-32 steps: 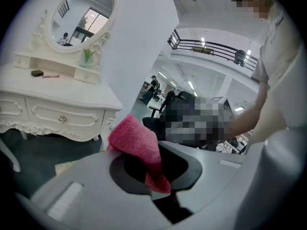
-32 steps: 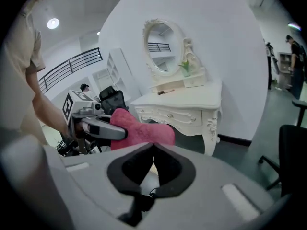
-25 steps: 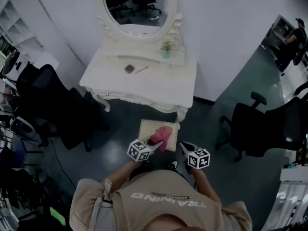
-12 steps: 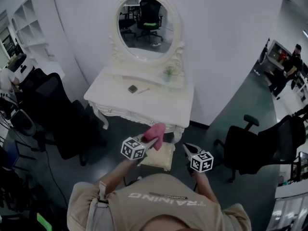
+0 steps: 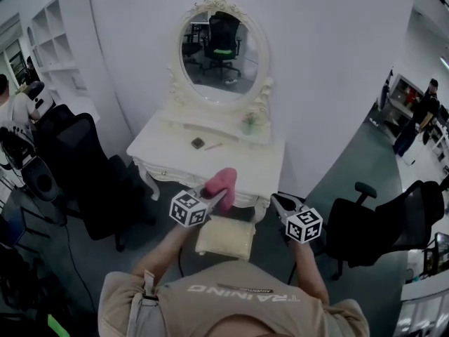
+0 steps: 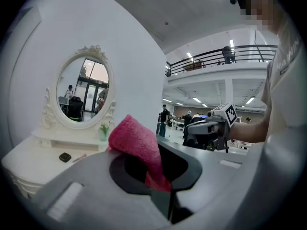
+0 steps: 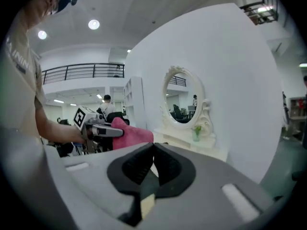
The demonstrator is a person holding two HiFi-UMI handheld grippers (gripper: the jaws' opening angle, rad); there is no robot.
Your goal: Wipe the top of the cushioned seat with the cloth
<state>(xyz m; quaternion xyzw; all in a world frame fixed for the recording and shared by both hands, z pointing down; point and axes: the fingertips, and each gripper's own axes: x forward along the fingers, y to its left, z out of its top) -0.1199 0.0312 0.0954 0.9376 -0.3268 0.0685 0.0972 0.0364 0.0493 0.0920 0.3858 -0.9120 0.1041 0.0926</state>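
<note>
A cream cushioned seat [image 5: 225, 238] stands on the dark floor in front of the person, partly under the white dressing table [image 5: 210, 154]. My left gripper [image 5: 215, 194] is raised well above the seat, shut on a pink cloth [image 5: 222, 182]. The cloth [image 6: 137, 145] bulges out between its jaws in the left gripper view. My right gripper [image 5: 278, 204] hangs beside it at the right, jaws shut with nothing between them [image 7: 152, 150]. The seat does not show in either gripper view.
An oval mirror [image 5: 222, 47] tops the dressing table, which carries a small dark item [image 5: 198, 143] and a little plant [image 5: 250, 123]. Black office chairs stand at the left [image 5: 77, 170] and right [image 5: 382, 223]. White shelves [image 5: 59, 48] line the left wall. A person [image 5: 419, 114] stands far right.
Both grippers have risen from just over the seat to table height, the left carrying the pink cloth up. The head view tilted up, so the seat now lies lower in the frame.
</note>
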